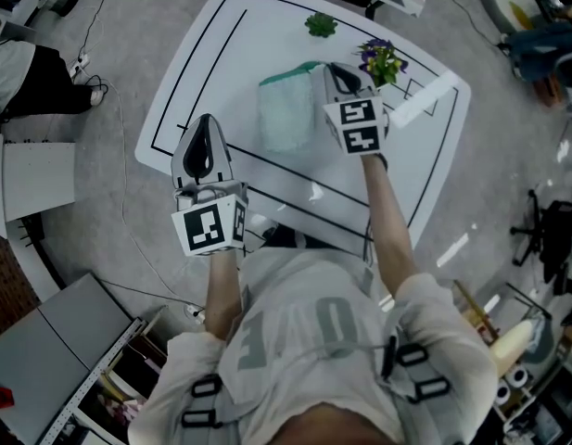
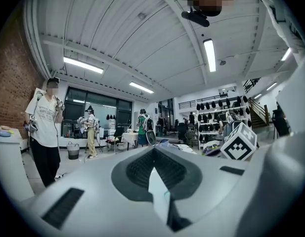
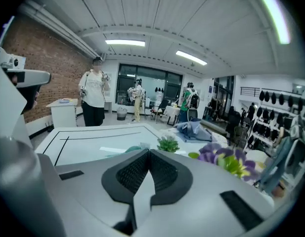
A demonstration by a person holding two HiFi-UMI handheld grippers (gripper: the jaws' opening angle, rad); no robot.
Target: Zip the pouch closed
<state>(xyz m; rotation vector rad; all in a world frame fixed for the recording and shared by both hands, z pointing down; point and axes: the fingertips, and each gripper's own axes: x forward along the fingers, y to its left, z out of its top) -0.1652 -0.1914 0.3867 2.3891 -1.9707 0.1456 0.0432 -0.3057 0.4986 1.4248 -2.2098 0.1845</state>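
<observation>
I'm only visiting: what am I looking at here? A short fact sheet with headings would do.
Operator: a person, one gripper in each hand
Surface: white table with black lines
Pouch: pale green pouch lying on the table; zip too small to judge
Left gripper: shut, empty, over the table's left edge
Right gripper: shut, empty, above the pouch's right edge
Decor: small green plant, purple flowers

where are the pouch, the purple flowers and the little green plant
pouch [image 1: 286, 114], head view, middle of its pale green face
purple flowers [image 1: 382, 59], head view, centre of the bunch
little green plant [image 1: 321, 24], head view, its leaves
</observation>
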